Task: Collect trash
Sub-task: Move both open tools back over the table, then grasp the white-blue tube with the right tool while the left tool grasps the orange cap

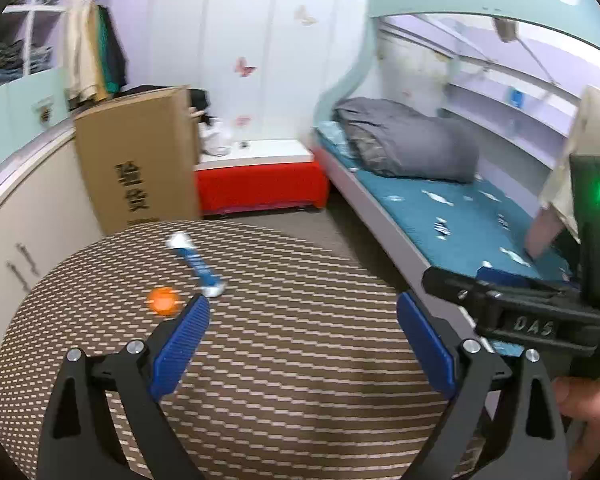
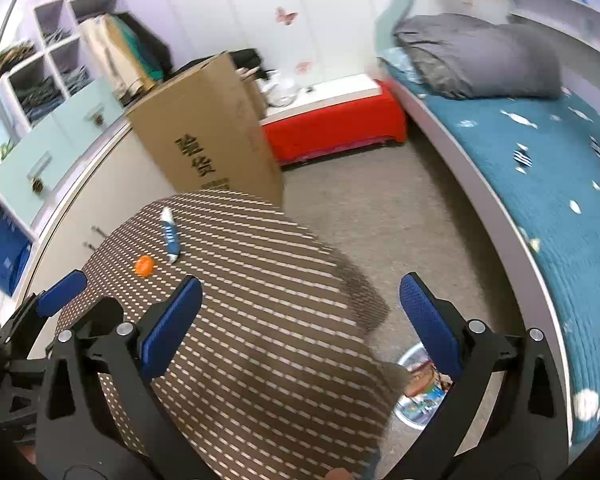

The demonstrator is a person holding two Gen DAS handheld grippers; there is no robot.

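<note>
A blue and white wrapper [image 1: 198,266] and a small orange piece [image 1: 163,301] lie on the round table with a brown woven cloth [image 1: 300,360]. My left gripper [image 1: 302,312] is open and empty above the table, the orange piece just past its left fingertip. My right gripper [image 2: 300,294] is open and empty, high over the table's near right edge. The wrapper [image 2: 171,236] and orange piece [image 2: 145,265] also show far left in the right wrist view. A clear bin with colourful trash [image 2: 418,390] sits on the floor below the right gripper. The right gripper's body [image 1: 540,312] shows at right in the left wrist view.
A tall cardboard box [image 1: 138,164] stands behind the table. A red bench [image 1: 260,188] sits against the back wall. A bed with a teal cover [image 2: 540,184] and grey duvet [image 2: 480,56] runs along the right. White cabinets [image 1: 28,208] line the left.
</note>
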